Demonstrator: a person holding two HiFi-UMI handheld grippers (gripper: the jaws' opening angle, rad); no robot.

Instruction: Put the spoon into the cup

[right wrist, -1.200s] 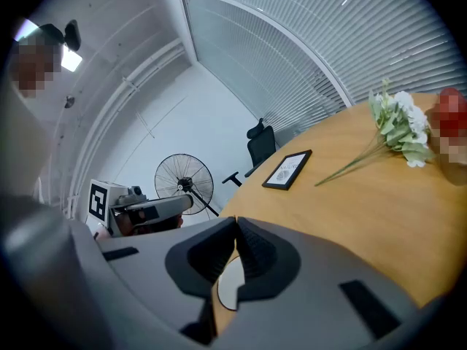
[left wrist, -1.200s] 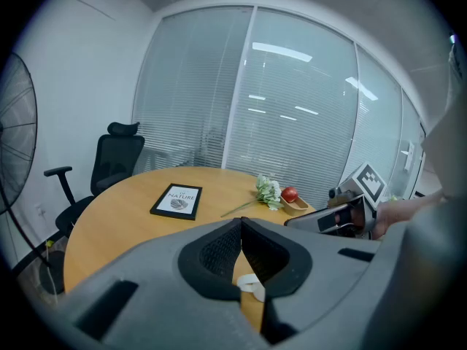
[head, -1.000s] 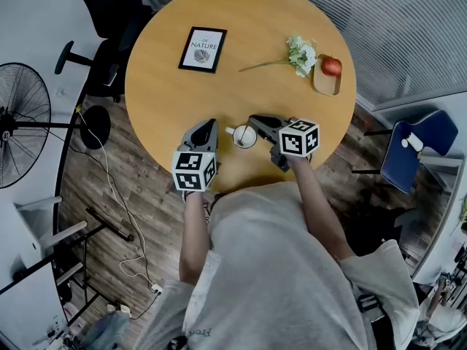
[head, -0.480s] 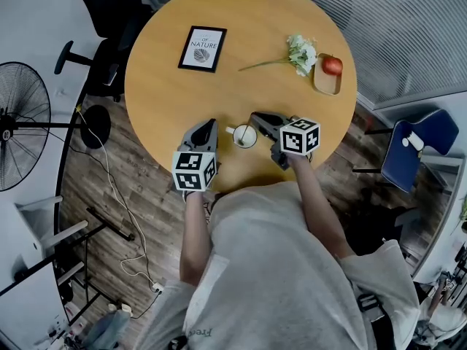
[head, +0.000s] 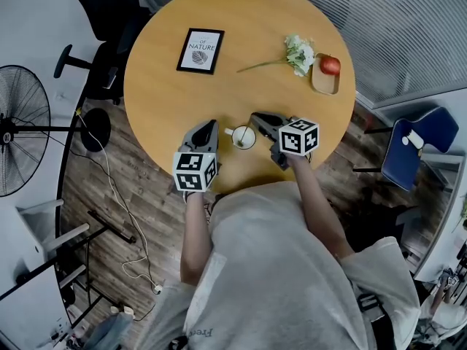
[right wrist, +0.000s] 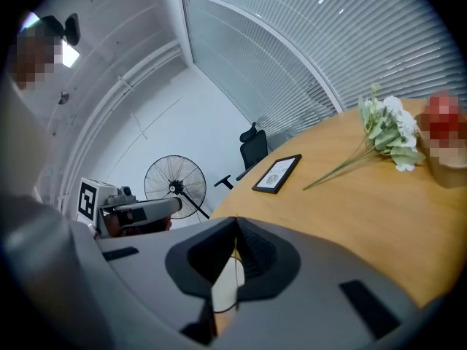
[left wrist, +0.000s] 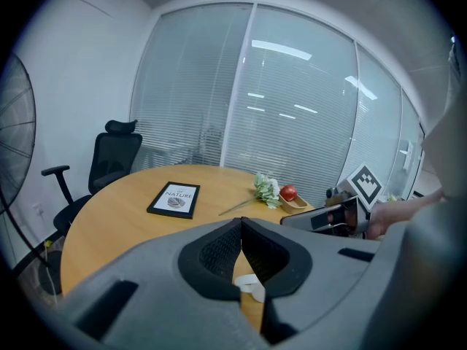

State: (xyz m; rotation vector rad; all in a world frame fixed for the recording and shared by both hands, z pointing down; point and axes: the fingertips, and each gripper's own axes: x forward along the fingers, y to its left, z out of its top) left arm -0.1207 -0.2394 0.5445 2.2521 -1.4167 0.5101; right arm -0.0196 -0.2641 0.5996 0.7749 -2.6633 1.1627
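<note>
Insertion step, near done. Right gripper (head: pixel 255 117) is pinched narrow on what looks like the thin spoon (head: pixel 240 135) handle, with the bowl end down inside the cup (head: pixel 249 144) at the desk's (head: pixel 241 49) near edge. Left gripper (head: pixel 210 124) is closed and empty, just beside the cup handle. Next move, I'd say: open the right gripper and lift clear without tipping the cup.

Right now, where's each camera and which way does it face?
Head view: on the head, looking down at the table; arms, left claw, right claw show.
Left gripper view: on left claw, across the table; own jaws show.
Right gripper view: on right claw, toward the fan; own jaws show.
All show the framed print.
</note>
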